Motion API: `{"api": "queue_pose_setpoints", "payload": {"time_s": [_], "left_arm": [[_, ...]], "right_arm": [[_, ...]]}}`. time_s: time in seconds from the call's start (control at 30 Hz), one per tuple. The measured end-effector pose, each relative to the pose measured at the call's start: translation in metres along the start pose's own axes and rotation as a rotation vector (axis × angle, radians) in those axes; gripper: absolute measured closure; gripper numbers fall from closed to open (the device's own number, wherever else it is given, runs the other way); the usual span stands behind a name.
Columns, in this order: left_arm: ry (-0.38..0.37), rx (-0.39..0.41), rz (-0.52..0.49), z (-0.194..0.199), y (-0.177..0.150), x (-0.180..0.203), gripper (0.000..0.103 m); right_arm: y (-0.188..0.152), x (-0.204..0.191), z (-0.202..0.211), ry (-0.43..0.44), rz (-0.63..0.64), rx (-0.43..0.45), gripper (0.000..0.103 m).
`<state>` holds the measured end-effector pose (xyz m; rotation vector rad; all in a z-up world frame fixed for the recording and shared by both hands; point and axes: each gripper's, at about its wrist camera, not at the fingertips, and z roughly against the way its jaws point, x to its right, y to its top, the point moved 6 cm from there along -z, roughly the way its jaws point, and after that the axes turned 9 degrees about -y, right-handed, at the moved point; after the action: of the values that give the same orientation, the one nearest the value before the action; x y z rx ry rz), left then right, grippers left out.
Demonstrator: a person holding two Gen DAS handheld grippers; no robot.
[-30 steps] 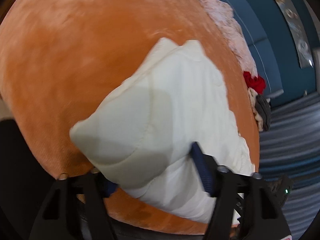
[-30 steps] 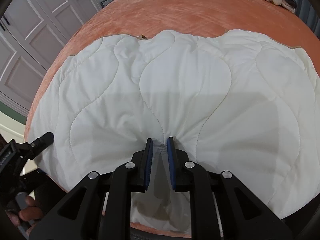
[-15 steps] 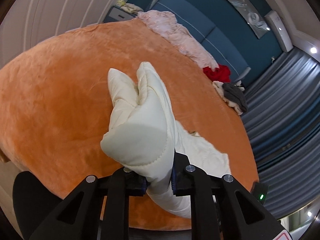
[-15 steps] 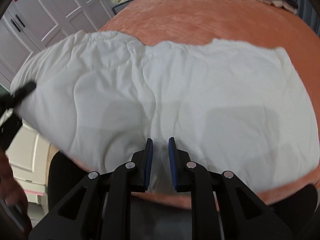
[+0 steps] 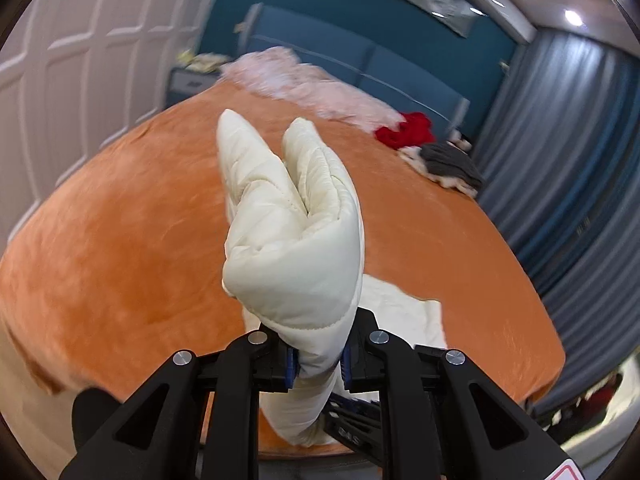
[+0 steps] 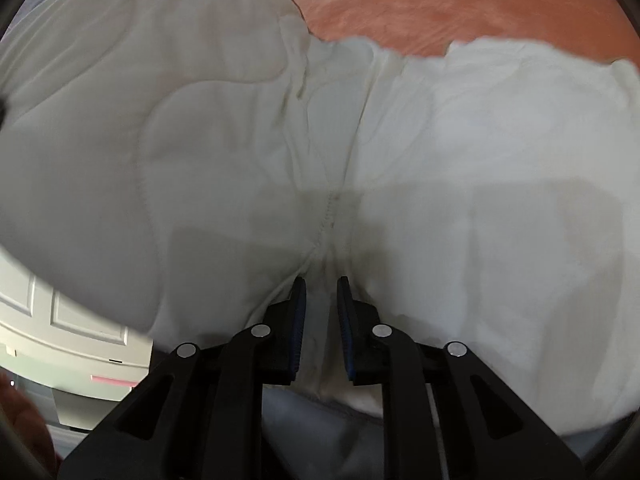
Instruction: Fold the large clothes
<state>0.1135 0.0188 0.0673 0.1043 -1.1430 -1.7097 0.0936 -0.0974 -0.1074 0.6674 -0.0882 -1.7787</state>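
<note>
A bedroom with a blue wall, and an orange bedspread [image 5: 120,264] under everything. The left gripper [image 5: 318,360] is clamped on a bunched corner of the white quilt [image 5: 292,240], which a second ago lay slack across open jaws and now rears up ahead of the fingers. The right gripper [image 6: 320,320] pinches the quilt's near edge. One quilt, two grips: the fold-over is under way. Beyond lie one pink blanket [image 5: 304,88], one red garment [image 5: 408,130] and one grey one [image 5: 448,162].

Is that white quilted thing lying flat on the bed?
No. The white quilted garment is bunched, lifted at one end by the left tool above the orange bed.
</note>
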Motion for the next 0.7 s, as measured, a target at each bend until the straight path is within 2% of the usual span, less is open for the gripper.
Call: {"api": "queue_pose_setpoints", "payload": {"time_s": [0.17, 0.33, 0.47, 0.57, 0.63, 0.7], "left_arm": [[-0.08, -0.059, -0.089, -0.038, -0.007, 0.05, 0.091], [-0.116, -0.181, -0.168, -0.091, -0.039, 0.093, 0.09], [-0.105, -0.302, -0.196, -0.131, -0.075, 0.105, 0.089], [-0.084, -0.341, -0.22, -0.145, -0.096, 0.109, 0.087], [-0.068, -0.359, -0.237, -0.149, -0.105, 0.113, 0.083], [-0.054, -0.364, -0.244, -0.151, -0.111, 0.113, 0.082]], "right_arm": [[-0.014, 0.069, 0.053, -0.07, -0.129, 0.046, 0.086], [-0.035, 0.128, 0.082, -0.176, -0.209, 0.064, 0.086], [-0.046, 0.152, 0.095, -0.214, -0.249, 0.066, 0.085], [-0.052, 0.16, 0.101, -0.246, -0.252, 0.072, 0.075], [-0.043, 0.164, 0.1, -0.259, -0.244, 0.076, 0.072], [-0.048, 0.157, 0.102, -0.267, -0.24, 0.085, 0.066]]}}
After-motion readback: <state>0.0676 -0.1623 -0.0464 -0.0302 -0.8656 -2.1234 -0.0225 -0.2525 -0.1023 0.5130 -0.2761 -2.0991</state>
